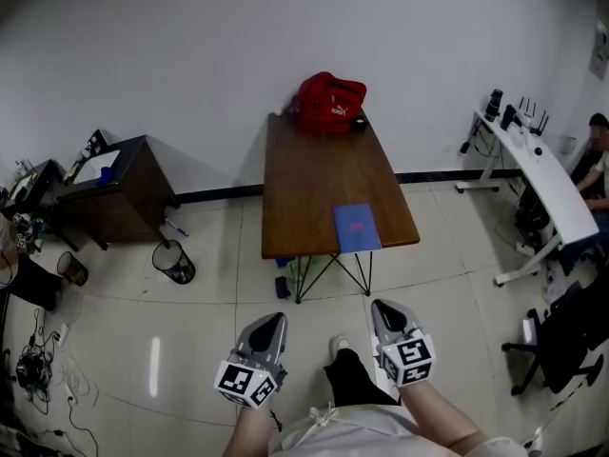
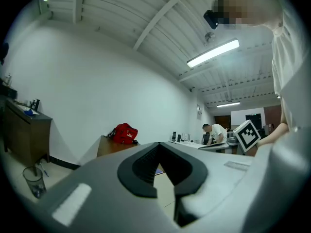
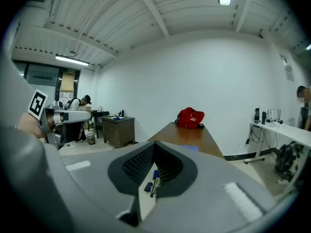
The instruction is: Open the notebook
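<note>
Your left gripper [image 1: 270,322] and right gripper [image 1: 383,307] hang low by your legs. Each has its jaws closed tip to tip on nothing, probably because you stand well short of the table [image 1: 304,179]. Only the head view shows the blue notebook [image 1: 356,228] whole: shut, lying flat at the near right corner, with a red bag [image 1: 328,103] at the far end. From the right gripper view it is just a thin blue sliver beyond the jaws.

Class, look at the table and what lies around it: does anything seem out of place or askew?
Nothing is spilled or damaged. The blue notebook lies closed at the wooden table's near edge, perhaps overhanging slightly, and small dark items lie underneath.
</note>
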The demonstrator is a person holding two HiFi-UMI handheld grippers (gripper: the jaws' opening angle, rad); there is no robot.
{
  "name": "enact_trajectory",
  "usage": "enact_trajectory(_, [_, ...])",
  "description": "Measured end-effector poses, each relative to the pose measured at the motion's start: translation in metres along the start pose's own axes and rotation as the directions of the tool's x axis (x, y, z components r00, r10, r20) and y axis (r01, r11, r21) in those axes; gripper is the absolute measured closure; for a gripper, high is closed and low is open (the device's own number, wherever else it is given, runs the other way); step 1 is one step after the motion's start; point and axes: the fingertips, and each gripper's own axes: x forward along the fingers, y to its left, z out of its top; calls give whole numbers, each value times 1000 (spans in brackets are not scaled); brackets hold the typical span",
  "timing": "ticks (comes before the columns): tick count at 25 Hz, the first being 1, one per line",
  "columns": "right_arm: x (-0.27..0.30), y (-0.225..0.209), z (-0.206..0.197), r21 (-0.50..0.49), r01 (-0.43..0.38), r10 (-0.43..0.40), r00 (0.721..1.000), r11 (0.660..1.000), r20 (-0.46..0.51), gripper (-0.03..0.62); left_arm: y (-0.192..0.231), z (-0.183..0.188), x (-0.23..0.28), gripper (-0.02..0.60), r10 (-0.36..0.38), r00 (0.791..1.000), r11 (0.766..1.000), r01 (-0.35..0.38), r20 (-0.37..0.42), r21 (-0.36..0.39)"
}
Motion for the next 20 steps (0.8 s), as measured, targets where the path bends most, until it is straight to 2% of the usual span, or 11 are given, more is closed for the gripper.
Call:
enact_trajectory(8, [73, -47, -11, 41, 1, 1, 999, 999, -47, 588, 45, -19, 66, 584, 11, 999, 1000, -12, -47, -21])
enact_trajectory(16, [173, -119, 8, 21, 23, -21, 996, 1000, -83, 588, 105, -18, 179, 584, -7, 998, 999, 4, -65, -50])
enact_trajectory(20, [207, -151, -10, 39, 43, -37, 990, 998, -139, 588, 127, -39, 217, 584, -6, 992, 998, -3, -127, -69])
